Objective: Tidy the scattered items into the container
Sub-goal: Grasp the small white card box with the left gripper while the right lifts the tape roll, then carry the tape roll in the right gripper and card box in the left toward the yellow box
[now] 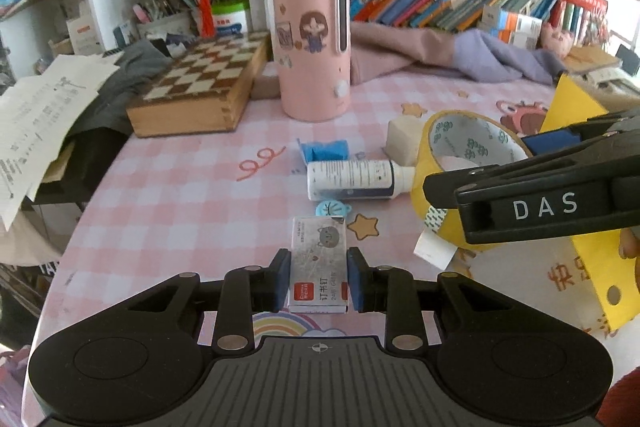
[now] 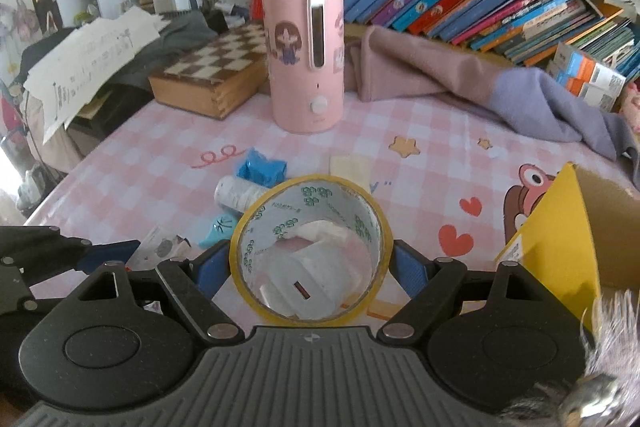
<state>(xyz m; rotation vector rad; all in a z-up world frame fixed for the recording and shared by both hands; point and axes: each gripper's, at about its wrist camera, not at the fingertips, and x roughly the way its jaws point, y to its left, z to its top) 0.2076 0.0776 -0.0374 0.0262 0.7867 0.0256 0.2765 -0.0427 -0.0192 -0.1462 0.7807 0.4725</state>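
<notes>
Left gripper [image 1: 319, 279] is clamped tight on one small staple box [image 1: 318, 263], blue pads [image 1: 282, 279] pressing both its long sides, the box's near end hidden behind the fingers. Right gripper [image 2: 312, 263] is wrapped around one yellow tape roll [image 2: 310, 247], pads touching its outer rim on both sides; through the roll's hole there's something white with a small slot, hard to make out. On the pink checked tablecloth [image 1: 180, 187] lies one white bottle [image 1: 352, 181] on its side, one crumpled blue scrap [image 1: 322, 149] behind it, one pale block [image 1: 404, 141] half hidden by the tape, and one small blue round charm [image 1: 331, 207] just past the box. The yellow container [image 2: 560, 239] stands at the right, cut off by the frame edge, inside only partly visible. One pink cylinder [image 1: 312, 47] stands upright behind, beside one chessboard box [image 1: 196, 87].
</notes>
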